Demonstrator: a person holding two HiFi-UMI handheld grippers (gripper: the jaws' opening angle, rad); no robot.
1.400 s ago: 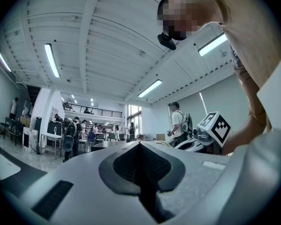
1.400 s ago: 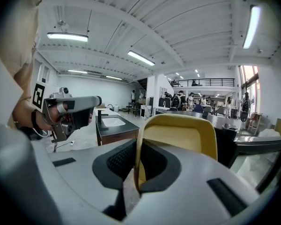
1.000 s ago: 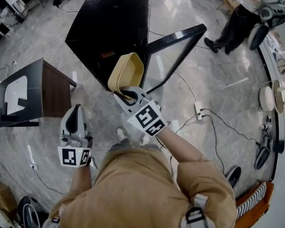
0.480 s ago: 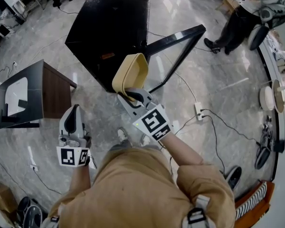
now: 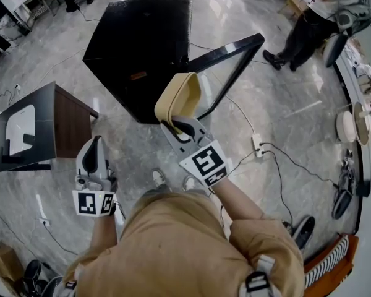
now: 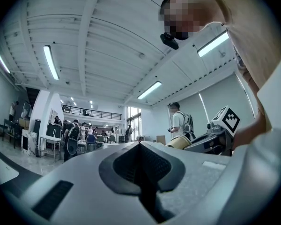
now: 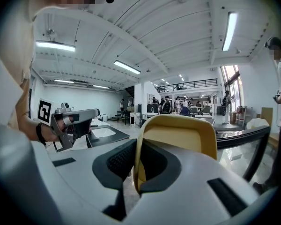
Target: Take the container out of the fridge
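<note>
The container (image 5: 178, 98) is a tan rectangular tub, empty, held in the air on its side above the floor in front of the black fridge (image 5: 141, 42). My right gripper (image 5: 176, 121) is shut on the tub's near wall; the yellow wall (image 7: 178, 139) stands pinched between the pads in the right gripper view. The fridge's glass door (image 5: 226, 67) hangs open to the right of the tub. My left gripper (image 5: 94, 156) is shut and empty, held low at the left, away from the fridge. The right gripper (image 6: 215, 139) and tub show at the right in the left gripper view.
A dark side table (image 5: 49, 125) with a white appliance (image 5: 15, 125) stands at the left. Cables and a power strip (image 5: 258, 144) lie on the marble floor at the right. A person (image 5: 315, 17) stands at the far right, near a cluttered bench edge (image 5: 358, 122).
The right gripper has carried the tub a little up and to the right, farther from the fridge's front. The left gripper has barely moved.
</note>
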